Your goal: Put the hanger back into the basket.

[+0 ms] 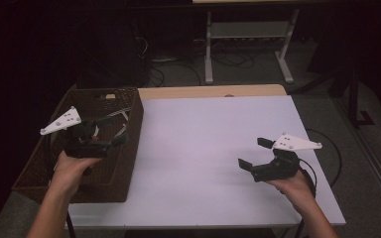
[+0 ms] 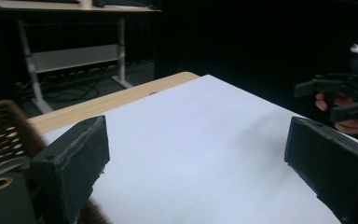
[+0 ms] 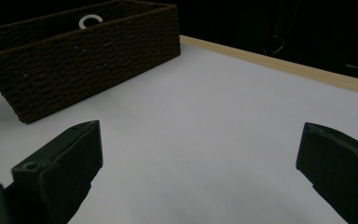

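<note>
While left gripper [image 1: 113, 130] hangs wide & empty over the basket [image 1: 129, 148] at table's left edge, right gripper [image 1: 252, 154], wide too, sits well apart; white ring [image 3: 90, 21] prob. inside basket.

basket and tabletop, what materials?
Basket: dark brown woven fibre, wicker or paper rope by the look; matte, with ribbed rows of weave on its walls. Tabletop: smooth white matte surface, probably laminate or a sheet, over a light wood-look edge along the far side.
</note>
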The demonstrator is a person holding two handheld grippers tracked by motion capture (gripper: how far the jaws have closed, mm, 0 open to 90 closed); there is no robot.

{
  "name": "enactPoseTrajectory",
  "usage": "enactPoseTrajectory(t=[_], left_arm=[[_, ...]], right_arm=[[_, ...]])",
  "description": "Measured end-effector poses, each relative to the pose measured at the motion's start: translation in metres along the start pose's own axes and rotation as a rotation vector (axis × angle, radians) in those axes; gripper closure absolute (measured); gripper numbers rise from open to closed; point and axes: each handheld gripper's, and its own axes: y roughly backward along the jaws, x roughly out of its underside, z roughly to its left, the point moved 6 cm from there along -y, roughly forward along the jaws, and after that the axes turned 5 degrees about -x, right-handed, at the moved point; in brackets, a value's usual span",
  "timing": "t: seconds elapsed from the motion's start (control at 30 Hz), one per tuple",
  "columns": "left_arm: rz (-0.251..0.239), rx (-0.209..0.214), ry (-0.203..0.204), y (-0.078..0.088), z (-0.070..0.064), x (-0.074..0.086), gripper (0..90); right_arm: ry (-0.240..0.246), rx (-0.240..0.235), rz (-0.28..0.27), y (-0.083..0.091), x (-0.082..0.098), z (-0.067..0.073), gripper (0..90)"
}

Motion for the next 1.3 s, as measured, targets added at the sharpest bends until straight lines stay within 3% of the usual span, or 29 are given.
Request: enactPoseTrajectory(t=[0.27,0.4,0.67,1.3], left_arm=[[-0.001,0.045,-0.007,-0.016,-0.02,0.008,6.1],[0.018,0.059,-0.007,-0.023,-0.024,0.015,6.1],[0.001,0.068,-0.016,-0.029,-0.029,0.023,2.8],[-0.002,0.06,-0.037,-0.03,-0.03,0.024,2.2]], right_arm=[[0.019,-0.014,-0.031,0.0,-0.019,0.001,0.0],[0.023,-0.024,-0.045,-0.001,-0.028,0.0,0.0],[0.036,-0.031,-0.078,0.0,-0.044,-0.002,0.0],[0.045,-0.037,-0.079,0.002,-0.044,-0.001,0.0]])
